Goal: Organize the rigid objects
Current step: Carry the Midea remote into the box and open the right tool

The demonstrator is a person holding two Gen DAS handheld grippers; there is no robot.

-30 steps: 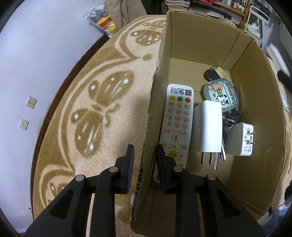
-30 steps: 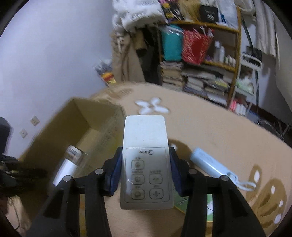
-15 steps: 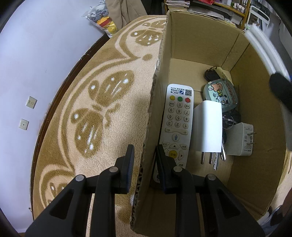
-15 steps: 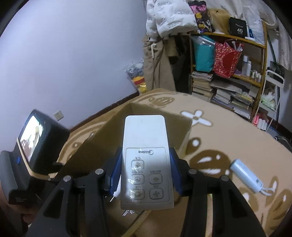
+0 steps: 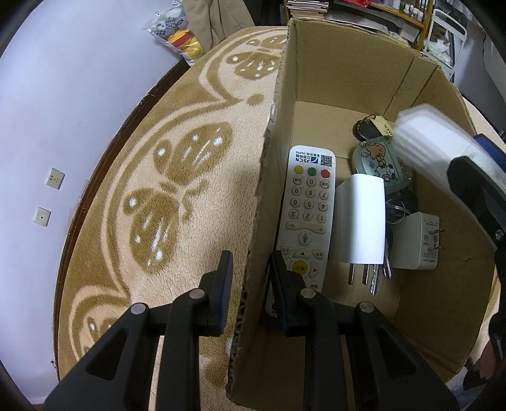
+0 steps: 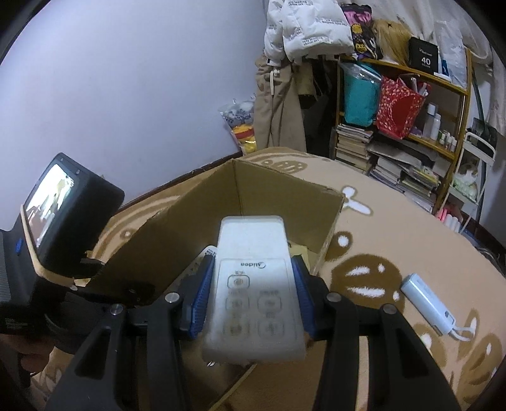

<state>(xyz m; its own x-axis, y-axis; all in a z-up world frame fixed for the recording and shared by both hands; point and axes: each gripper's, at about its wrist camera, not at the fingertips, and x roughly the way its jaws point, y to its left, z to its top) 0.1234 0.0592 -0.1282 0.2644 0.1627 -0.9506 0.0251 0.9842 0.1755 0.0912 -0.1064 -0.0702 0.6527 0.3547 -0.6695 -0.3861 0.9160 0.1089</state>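
An open cardboard box (image 5: 332, 72) stands on a beige patterned carpet. Inside lie a white JSCN remote (image 5: 308, 208), a white plug adapter (image 5: 360, 221), a second white charger (image 5: 417, 243) and a cartoon keychain with keys (image 5: 382, 164). My left gripper (image 5: 249, 278) is shut on the box's left wall, one finger on each side. My right gripper (image 6: 253, 265) is shut on a white Midea remote (image 6: 251, 240), held above the box (image 6: 268, 186). In the left wrist view that remote (image 5: 436, 142) is a blur over the box's right side.
A pale blue power bank (image 6: 427, 306) with a cord lies on the carpet right of the box. Against the far wall stand a cluttered shelf (image 6: 411, 126), book stacks and hanging clothes. A bag of plush toys (image 5: 177, 25) sits by the wall.
My right gripper has carried the Midea remote leftward from over the carpet to above the box, and it now enters the left wrist view. The left gripper has not moved.
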